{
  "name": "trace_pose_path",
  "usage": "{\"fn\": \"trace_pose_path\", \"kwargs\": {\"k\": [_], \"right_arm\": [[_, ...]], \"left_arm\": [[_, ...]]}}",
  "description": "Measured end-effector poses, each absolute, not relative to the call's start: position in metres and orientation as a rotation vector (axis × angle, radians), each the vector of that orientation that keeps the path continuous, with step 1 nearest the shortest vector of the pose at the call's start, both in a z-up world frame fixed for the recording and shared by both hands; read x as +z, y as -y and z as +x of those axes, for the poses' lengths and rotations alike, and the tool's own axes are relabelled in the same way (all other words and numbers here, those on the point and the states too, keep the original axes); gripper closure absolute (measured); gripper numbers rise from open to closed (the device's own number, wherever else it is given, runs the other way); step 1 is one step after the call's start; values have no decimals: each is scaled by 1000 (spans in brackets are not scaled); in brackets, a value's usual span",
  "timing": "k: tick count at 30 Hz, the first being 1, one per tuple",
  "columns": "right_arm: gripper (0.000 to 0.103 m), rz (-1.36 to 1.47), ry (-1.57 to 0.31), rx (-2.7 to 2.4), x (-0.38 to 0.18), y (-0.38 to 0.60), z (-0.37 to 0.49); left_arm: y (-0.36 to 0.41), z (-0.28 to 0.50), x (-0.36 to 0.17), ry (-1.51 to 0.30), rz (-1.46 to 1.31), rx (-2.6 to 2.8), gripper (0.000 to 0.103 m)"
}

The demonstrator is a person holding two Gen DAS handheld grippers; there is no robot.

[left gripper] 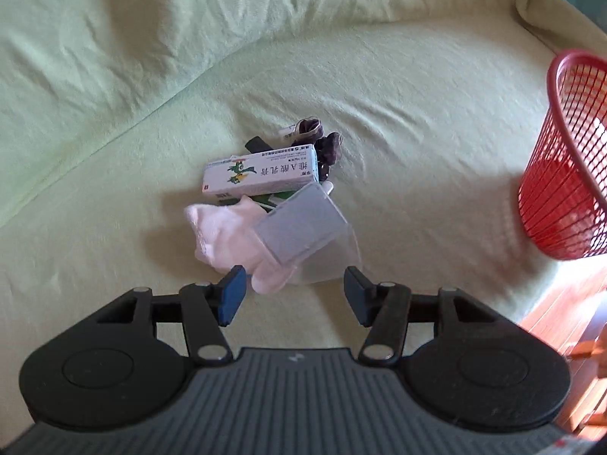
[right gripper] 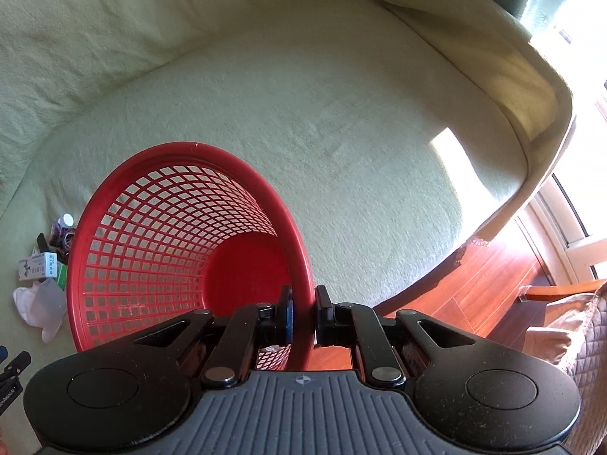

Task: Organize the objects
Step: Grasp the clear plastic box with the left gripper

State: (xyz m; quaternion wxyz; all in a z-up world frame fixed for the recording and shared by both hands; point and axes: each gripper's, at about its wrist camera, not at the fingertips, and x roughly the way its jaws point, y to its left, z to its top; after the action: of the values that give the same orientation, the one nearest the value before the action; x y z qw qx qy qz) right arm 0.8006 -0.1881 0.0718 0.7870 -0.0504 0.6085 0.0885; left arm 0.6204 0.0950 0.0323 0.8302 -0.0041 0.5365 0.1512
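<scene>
1. Green-covered sofa seat spreads wide and bare past the pile; its front edge drops to wood floor at the right.
2. Left gripper hangs with jaws apart and nothing between them, just short of the white sock and frosted plastic case; farther on lie a white medicine box and dark small items.
3. Right gripper is clamped on the red mesh basket's rim; the basket stands right of the pile.

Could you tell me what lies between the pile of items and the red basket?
Only bare green sofa cover separates pile from red basket, in the left wrist view.
</scene>
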Motion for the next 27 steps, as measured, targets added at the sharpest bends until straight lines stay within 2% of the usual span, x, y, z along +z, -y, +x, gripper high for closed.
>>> {"fn": "trace_pose_path", "kwargs": {"k": [4, 8, 11, 16, 19, 27], "right_arm": [[96, -88, -1310, 144, 73, 187, 796], [96, -86, -1308, 115, 75, 184, 789], [96, -84, -1309, 104, 77, 183, 787], [96, -73, -1312, 85, 75, 185, 786], [96, -73, -1313, 81, 75, 184, 784], [96, -77, -1316, 72, 75, 186, 779]], "left_arm": [[-104, 637, 1, -1136, 129, 223, 49], [-104, 652, -27, -1152, 266, 146, 40], [-101, 660, -42, -1157, 354, 91, 39], [-100, 670, -58, -1169, 446, 13, 39], [-104, 672, -62, -1177, 459, -22, 46], [-118, 678, -48, -1181, 320, -35, 49]]}}
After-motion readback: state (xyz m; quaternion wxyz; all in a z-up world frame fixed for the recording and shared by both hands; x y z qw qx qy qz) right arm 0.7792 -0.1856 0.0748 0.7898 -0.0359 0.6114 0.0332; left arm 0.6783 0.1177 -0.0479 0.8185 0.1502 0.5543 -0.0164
